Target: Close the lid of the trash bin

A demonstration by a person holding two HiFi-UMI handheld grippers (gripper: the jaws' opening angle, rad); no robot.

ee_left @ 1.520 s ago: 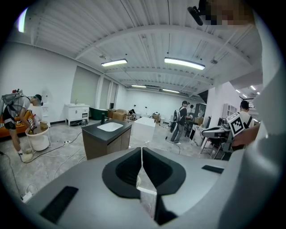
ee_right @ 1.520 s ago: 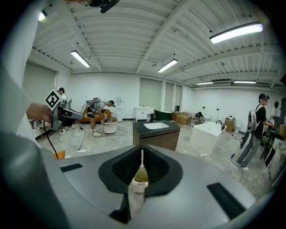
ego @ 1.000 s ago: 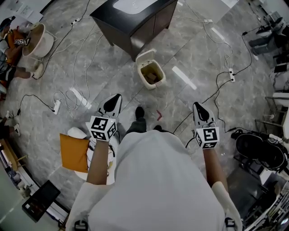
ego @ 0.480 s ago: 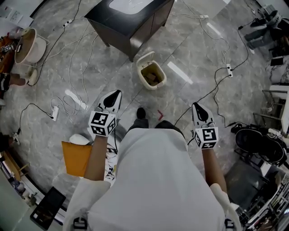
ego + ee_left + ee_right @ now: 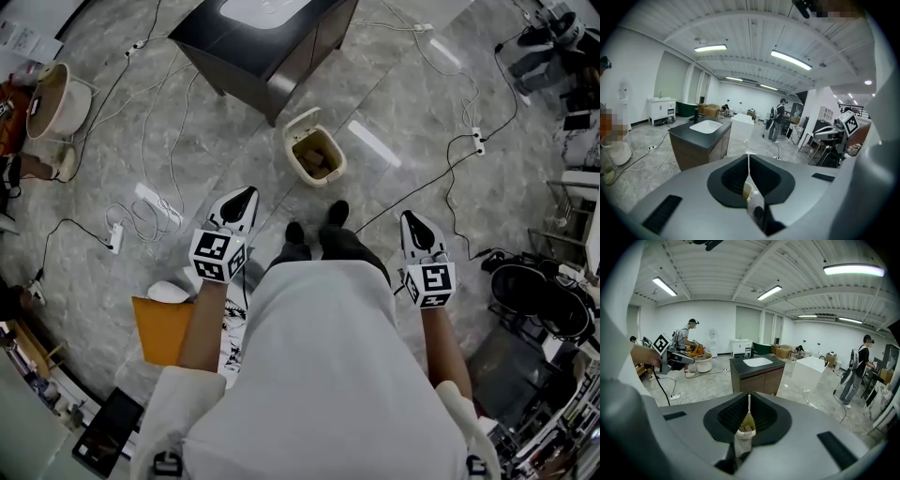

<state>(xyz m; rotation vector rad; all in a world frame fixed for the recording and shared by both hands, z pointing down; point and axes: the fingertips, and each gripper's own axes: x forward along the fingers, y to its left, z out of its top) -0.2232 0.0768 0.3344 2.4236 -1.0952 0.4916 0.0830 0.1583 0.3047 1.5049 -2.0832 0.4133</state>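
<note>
Having stepped closer, we approach the open trash bin point(image 5: 316, 155) with left gripper point(image 5: 243, 196) and right gripper point(image 5: 412, 222) jaws clenched empty; next, its upright lid point(image 5: 302, 118) likely needs tipping down.

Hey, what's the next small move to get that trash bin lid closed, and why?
Probably step closer and lower the right gripper toward the raised lid. The trash bin stands open on the floor beyond the shoes, in line with that gripper's shut jaws, and both it and the left gripper are well short of it.
</note>
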